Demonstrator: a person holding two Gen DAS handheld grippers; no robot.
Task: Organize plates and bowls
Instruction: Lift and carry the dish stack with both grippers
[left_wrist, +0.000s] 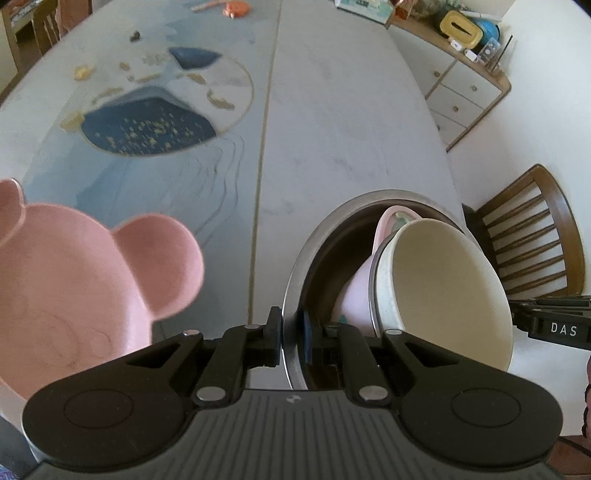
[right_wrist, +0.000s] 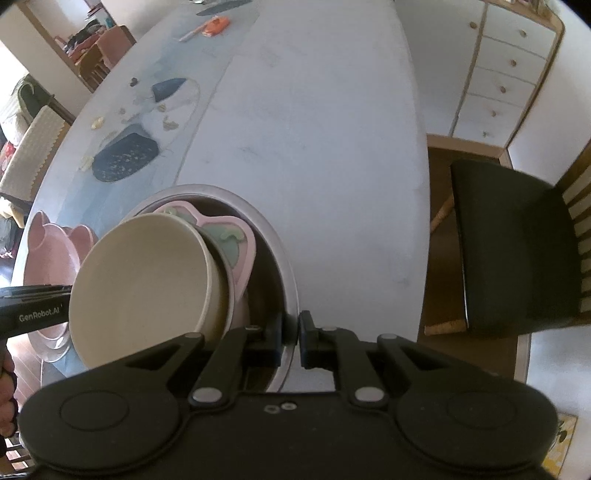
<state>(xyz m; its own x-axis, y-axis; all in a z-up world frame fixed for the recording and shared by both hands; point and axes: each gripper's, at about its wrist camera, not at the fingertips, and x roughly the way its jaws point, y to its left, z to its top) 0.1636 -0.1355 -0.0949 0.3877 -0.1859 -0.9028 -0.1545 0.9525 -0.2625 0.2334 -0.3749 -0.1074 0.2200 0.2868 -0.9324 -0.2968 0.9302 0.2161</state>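
Both grippers pinching the steel bowl's rim over the desk.

Left hand-held gripper (left_wrist: 291, 332) clamping nearly closed on the rim of the steel bowl (left_wrist: 295, 280); right hand-held gripper (right_wrist: 291, 338) gripping the opposite rim (right_wrist: 290, 295) likewise. Sitting tilted inside: a cream bowl (right_wrist: 147, 280) leaning on a pink plate (right_wrist: 236, 236). Lying just beside, on the desk (left_wrist: 351, 129), a pink bear-eared plate (left_wrist: 74, 280). Reading "DAS" on one gripper's side, "GenRobot.AI" on the other's.

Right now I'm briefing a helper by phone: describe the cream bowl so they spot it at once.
On the table's near end sits a steel basin. Inside it, the cream bowl leans tilted against a pink heart-shaped plate. It is the only round, plain, deep dish; its neighbours are pink.
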